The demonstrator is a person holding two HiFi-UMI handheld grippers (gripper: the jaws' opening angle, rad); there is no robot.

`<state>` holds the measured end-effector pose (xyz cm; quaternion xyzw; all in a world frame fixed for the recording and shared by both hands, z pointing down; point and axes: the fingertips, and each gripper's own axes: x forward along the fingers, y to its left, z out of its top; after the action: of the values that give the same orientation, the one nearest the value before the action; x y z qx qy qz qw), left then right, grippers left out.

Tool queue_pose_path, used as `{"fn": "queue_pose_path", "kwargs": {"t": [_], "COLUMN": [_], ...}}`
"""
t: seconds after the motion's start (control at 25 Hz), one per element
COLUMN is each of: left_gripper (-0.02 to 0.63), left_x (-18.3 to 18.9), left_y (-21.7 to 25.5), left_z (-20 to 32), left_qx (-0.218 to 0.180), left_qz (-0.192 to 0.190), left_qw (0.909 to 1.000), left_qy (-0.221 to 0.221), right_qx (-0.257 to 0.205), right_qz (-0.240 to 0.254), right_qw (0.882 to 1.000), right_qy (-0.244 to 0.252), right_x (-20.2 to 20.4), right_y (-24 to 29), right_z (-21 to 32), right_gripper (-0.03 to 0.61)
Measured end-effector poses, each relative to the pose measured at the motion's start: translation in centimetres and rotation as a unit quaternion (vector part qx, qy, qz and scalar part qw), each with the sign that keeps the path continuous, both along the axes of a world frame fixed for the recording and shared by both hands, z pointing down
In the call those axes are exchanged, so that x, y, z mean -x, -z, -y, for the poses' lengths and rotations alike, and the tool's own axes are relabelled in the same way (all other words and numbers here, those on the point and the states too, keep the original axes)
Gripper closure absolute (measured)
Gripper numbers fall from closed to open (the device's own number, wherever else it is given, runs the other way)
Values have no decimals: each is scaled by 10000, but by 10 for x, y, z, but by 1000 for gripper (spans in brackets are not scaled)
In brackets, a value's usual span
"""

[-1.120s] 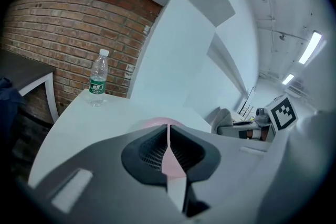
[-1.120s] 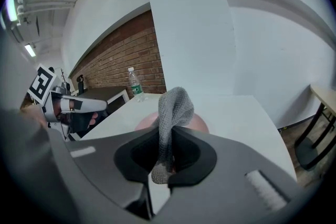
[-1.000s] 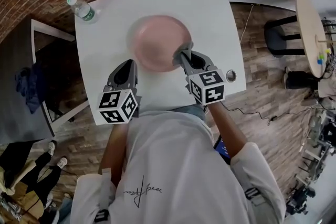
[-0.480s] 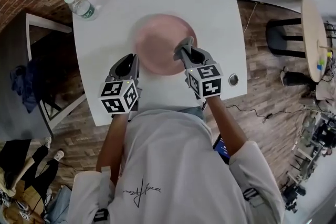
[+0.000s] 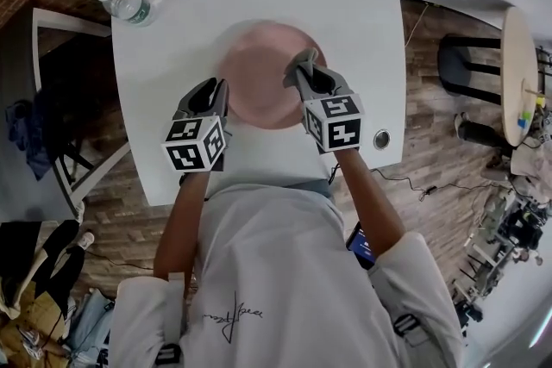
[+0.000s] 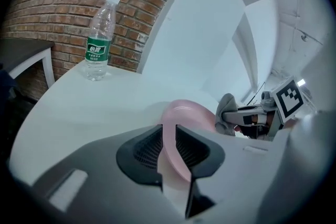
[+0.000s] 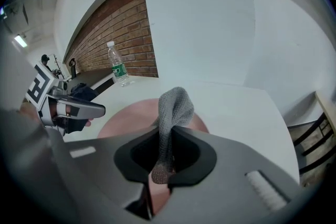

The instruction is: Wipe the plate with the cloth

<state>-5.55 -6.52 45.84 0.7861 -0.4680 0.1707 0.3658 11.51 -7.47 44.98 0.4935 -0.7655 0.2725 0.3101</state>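
A pink plate (image 5: pixel 263 73) lies in the middle of the white table (image 5: pixel 259 0). My left gripper (image 5: pixel 218 99) is shut on the plate's near left rim; in the left gripper view the pink plate (image 6: pixel 184 115) edge runs between its jaws. My right gripper (image 5: pixel 302 73) is shut on a grey cloth (image 5: pixel 304 60), which rests over the plate's right side. In the right gripper view the grey cloth (image 7: pixel 173 110) stands up from the jaws above the pink plate (image 7: pixel 126 120).
A clear water bottle (image 5: pixel 125 3) with a green label stands at the table's far left corner. A small round metal piece (image 5: pixel 381 139) sits near the table's right front edge. A dark chair (image 5: pixel 65 99) stands left of the table, a round side table (image 5: pixel 517 56) at right.
The view has drifted a little. The right gripper with the cloth has moved slightly farther onto the plate's right side. The left gripper keeps its hold on the rim.
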Motion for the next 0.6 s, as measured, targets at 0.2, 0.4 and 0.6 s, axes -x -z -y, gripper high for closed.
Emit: {"fn": "queue_pose_path", "kwargs": {"t": [0.2,0.4,0.6], "left_gripper": [525,522,528], "left_x": [-5,-11,-11], "left_y": [-19,-28,-32], "left_z": [6,10,16], "left_qx": [211,324,360], "left_qz": [45,-1,-65], "left_qw": [9997,9995,9992], "left_qy": [-64,-66,-135], "right_qx": [112,214,326], "right_qz": [-175,-322,-477], "right_qw": [9998,9992,9983], "right_qy": [60,77,-1], "right_x": [0,-1,-4], "right_y": [-16,-28,-37], "right_z": [17,27,38], "right_gripper": [541,541,545]}}
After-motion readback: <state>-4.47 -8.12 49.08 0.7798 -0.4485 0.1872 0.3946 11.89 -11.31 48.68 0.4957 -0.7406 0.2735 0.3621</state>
